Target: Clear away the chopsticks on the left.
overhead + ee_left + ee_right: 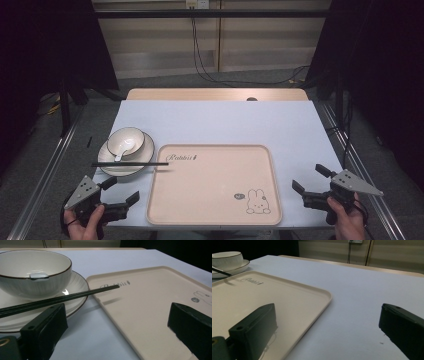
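A white bowl (126,140) with a dark rim sits on a white plate (107,161) at the table's left; a white spoon (120,155) leans inside the bowl. Black chopsticks (130,164) lie across the plate, tips over the corner of a cream tray (200,190) printed with a rabbit. My left gripper (122,192) is open near the front left edge, just short of the plate (77,285), nothing between its jaws. My right gripper (311,179) is open at the front right, beside the tray (317,293), also empty.
The pale blue table top (215,122) stretches behind the tray, with a wooden strip (215,94) at its far edge. Metal rails (45,170) run along both sides of the table, and cables (205,70) lie on the floor beyond.
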A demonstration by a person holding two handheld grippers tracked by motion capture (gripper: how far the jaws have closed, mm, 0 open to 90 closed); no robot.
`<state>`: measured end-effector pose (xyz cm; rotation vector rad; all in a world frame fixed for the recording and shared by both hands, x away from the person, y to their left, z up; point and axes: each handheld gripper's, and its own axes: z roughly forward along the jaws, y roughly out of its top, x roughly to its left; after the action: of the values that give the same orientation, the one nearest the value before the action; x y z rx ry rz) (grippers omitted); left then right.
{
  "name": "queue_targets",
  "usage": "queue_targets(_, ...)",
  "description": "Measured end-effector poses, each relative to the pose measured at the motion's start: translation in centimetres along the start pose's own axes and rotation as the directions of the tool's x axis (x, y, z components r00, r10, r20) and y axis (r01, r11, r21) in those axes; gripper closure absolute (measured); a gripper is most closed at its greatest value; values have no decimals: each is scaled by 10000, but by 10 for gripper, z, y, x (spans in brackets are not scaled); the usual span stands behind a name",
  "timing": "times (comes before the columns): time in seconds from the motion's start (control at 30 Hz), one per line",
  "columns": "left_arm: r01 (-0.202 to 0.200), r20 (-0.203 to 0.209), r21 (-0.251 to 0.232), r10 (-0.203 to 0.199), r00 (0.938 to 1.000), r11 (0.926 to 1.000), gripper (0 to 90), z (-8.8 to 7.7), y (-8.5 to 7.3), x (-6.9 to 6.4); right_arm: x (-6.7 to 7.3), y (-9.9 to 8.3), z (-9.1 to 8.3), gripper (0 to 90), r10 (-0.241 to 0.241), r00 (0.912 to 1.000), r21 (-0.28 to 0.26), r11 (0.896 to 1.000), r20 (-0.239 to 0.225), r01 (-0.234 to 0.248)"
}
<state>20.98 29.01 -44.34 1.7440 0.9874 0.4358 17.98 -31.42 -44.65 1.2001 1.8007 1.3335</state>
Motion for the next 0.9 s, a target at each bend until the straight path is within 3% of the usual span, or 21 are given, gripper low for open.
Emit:
queue_targets(0.3,-420,-273,-150,416,9988,9990,23,-6,3,1,0,-1,2,14,-57,10000,133,9999,21,57)
queue_targets(0.33,-710,-379,-214,701,9968,9972,18,-6,4,2,0,-1,1,14,-93,10000,140,9999,-11,93)
queue_targets(0.43,-415,-348,42,416,9985,9991,24,-4,7,3,2,0,2,14,-139,9999,132,9998,-77,140)
queue_targets(0.47,-148,-149,50,149,9998,9999,24,-4,7,3,2,0,2,14,-139,9999,132,9998,-77,140)
queue_targets(0.5,-216,-44,130,217,9998,9997,25,-5,7,3,2,0,2,14,-119,9999,122,9999,-48,120)
queue_targets(0.53,-537,26,456,536,9986,9975,22,-6,9,2,2,0,3,14,-113,9999,133,9998,-55,114)
queue_targets(0.67,-824,188,551,814,9965,9951,45,-9,11,7,2,0,3,14,-128,9999,126,9998,-87,129)
queue_targets(0.7,-824,188,551,814,9965,9951,45,-9,11,7,2,0,3,14,-128,9999,126,9998,-87,129)
queue_targets(0.73,-671,525,658,637,9966,9956,46,-11,14,13,2,0,3,14,-119,9999,116,9999,-119,120)
queue_targets(0.9,-845,583,693,806,9950,9940,71,-17,19,23,3,0,3,14,-90,9998,125,9999,-159,92)
